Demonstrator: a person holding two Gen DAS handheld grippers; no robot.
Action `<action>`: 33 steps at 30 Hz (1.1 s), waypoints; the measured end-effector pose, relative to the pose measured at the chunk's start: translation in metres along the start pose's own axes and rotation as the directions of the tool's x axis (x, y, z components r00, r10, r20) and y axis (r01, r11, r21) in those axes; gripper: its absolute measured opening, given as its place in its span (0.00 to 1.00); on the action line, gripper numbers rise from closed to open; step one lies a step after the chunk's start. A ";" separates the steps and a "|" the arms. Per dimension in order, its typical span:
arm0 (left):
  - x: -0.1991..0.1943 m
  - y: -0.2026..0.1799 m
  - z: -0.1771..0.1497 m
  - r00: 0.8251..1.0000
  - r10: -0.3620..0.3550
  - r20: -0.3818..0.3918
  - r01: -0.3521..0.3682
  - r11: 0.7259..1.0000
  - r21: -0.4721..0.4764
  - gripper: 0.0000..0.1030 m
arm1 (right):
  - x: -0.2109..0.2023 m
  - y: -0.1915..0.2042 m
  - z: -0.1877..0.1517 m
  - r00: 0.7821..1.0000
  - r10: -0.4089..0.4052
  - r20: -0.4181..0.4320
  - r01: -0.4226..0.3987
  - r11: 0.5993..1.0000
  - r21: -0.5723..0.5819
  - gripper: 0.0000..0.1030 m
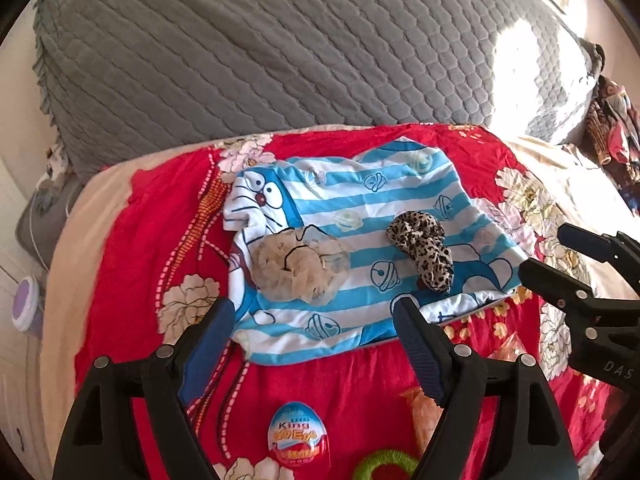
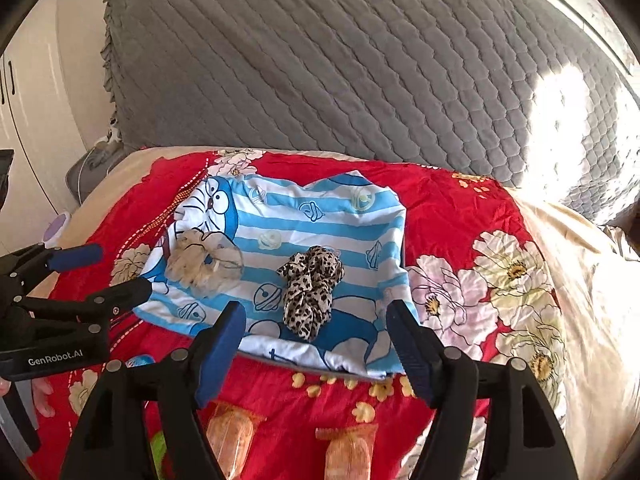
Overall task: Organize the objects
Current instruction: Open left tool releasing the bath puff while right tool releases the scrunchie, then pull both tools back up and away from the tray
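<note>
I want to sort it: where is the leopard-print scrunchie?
In both wrist views, the leopard-print scrunchie lies on the blue striped cartoon cloth, right of the beige scrunchie.

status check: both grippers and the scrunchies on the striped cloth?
Left gripper and right gripper: jaws open, empty, above the bed. Beige gauzy scrunchie and leopard-print fabric scrunchie lie apart on blue-and-white striped cartoon cloth. Nothing in the way.

Green ring point(image 1: 384, 466) and snack packets point(image 2: 348, 456), edge-cropped.
</note>
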State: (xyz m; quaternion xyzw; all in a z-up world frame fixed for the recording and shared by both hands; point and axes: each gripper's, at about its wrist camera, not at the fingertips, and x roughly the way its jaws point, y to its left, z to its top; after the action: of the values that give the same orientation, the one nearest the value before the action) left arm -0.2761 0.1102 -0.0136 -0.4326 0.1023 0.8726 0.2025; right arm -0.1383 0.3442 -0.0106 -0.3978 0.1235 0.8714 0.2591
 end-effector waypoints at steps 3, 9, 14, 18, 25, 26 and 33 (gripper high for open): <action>-0.012 0.000 -0.004 1.000 0.007 0.003 -0.007 1.000 0.001 0.82 | -0.013 -0.001 -0.003 1.000 0.007 0.009 -0.007 1.000 0.002 0.70; -0.033 -0.007 -0.018 1.000 0.012 0.005 -0.012 1.000 0.021 0.82 | -0.037 -0.004 -0.011 1.000 0.010 0.025 -0.010 1.000 -0.001 0.71; -0.052 -0.017 -0.030 1.000 0.015 0.005 -0.015 0.999 0.052 0.83 | -0.059 -0.006 -0.017 0.999 0.016 0.048 -0.017 1.000 0.010 0.72; -0.068 -0.024 -0.036 1.000 0.018 0.024 -0.020 0.998 0.063 0.83 | -0.071 -0.007 -0.025 0.998 0.021 0.059 -0.022 1.000 0.017 0.72; -0.092 -0.032 -0.049 0.999 0.010 0.047 -0.013 0.998 0.058 0.83 | -0.085 -0.007 -0.041 0.998 0.024 0.053 -0.024 1.000 0.009 0.73; -0.093 -0.032 -0.050 0.999 0.010 0.051 -0.012 0.998 0.055 0.83 | -0.086 -0.008 -0.043 0.998 0.024 0.050 -0.025 1.000 0.012 0.73; -0.101 -0.034 -0.061 0.998 0.015 0.060 -0.015 1.000 0.005 0.83 | -0.095 -0.016 -0.057 0.999 0.019 0.039 -0.020 0.999 0.027 0.75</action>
State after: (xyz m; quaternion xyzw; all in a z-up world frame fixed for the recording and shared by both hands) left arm -0.1623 0.0918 0.0299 -0.4049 0.1019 0.8864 0.2001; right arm -0.0413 0.3005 0.0245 -0.3761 0.1344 0.8797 0.2582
